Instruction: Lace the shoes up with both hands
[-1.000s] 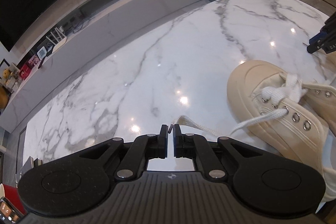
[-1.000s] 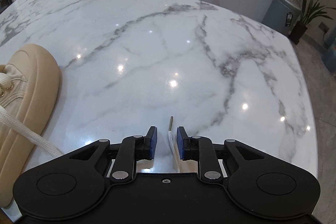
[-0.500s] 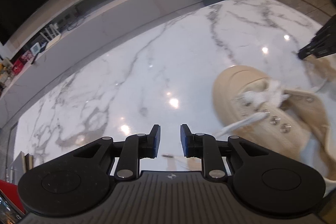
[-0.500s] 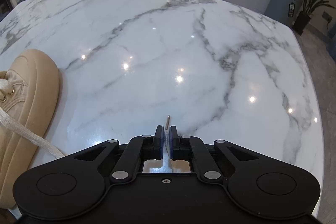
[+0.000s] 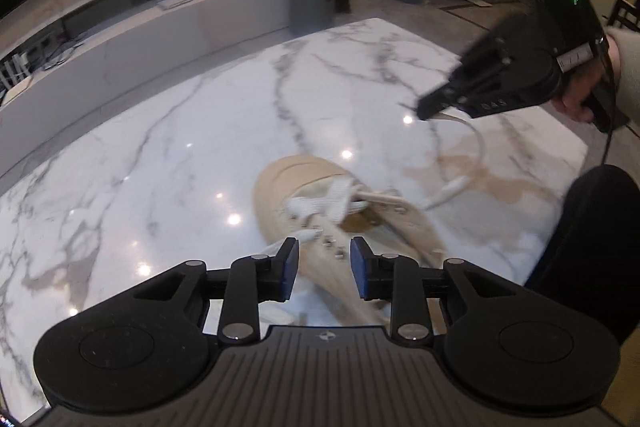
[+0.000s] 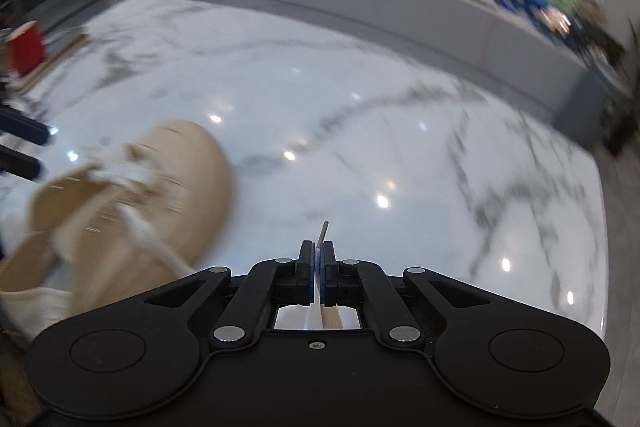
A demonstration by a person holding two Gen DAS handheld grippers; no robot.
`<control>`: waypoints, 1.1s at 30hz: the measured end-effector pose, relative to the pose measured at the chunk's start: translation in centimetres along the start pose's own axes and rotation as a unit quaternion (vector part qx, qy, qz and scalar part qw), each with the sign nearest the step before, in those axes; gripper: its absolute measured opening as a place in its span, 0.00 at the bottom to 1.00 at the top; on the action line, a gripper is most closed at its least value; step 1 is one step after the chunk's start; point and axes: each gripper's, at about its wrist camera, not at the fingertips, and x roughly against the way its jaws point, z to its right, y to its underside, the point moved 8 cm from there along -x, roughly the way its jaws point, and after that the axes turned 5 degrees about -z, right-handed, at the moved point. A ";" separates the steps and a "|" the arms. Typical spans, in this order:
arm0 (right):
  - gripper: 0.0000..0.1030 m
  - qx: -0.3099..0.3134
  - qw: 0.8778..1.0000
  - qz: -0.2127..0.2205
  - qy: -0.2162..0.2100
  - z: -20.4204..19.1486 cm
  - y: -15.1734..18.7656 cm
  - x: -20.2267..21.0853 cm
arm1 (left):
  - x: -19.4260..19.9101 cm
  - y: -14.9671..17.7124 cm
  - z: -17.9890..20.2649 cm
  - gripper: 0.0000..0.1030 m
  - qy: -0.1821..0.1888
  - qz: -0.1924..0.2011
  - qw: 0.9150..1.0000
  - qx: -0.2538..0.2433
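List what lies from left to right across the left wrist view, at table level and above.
Bare marble table → beige shoe with its white lace → right gripper, raised and shut on the lace end → the hand holding it.

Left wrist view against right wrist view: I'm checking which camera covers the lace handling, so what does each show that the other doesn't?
Only the left wrist view shows the left gripper with its jaws open above the shoe's eyelets, the whole right gripper from outside, and the lace trailing from it to the shoe.

Only the right wrist view shows the right gripper's jaws shut on the lace tip, plus a red cup.

Both show the beige shoe on the marble table.
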 end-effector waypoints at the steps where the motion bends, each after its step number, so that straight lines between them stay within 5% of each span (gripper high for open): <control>1: 0.01 0.022 1.000 0.008 -0.007 -1.0 -0.7 0.7 | -0.2 -0.1 0.4 0.26 0.006 -0.001 1.000 -0.003; 8: 0.01 0.140 0.989 0.015 -0.042 -6.8 -2.6 2.0 | -1.2 0.0 0.6 0.24 0.004 -0.010 1.000 0.006; 10: 0.01 0.161 0.986 0.015 -0.051 -8.0 -2.6 2.2 | -1.3 0.1 0.6 0.10 0.002 -0.014 1.000 0.001; 18: 0.01 0.207 0.973 0.019 -0.101 -11.0 -3.8 3.3 | -1.1 0.2 0.4 0.10 0.011 -0.013 1.000 0.006; 26: 0.01 0.202 0.976 0.043 -0.066 -9.9 -5.2 4.8 | -1.1 0.4 0.3 0.11 0.001 -0.015 1.000 0.007; 33: 0.01 0.192 0.979 0.063 0.017 -7.0 -6.2 9.3 | -1.4 1.1 0.4 0.12 -0.010 -0.023 1.000 0.009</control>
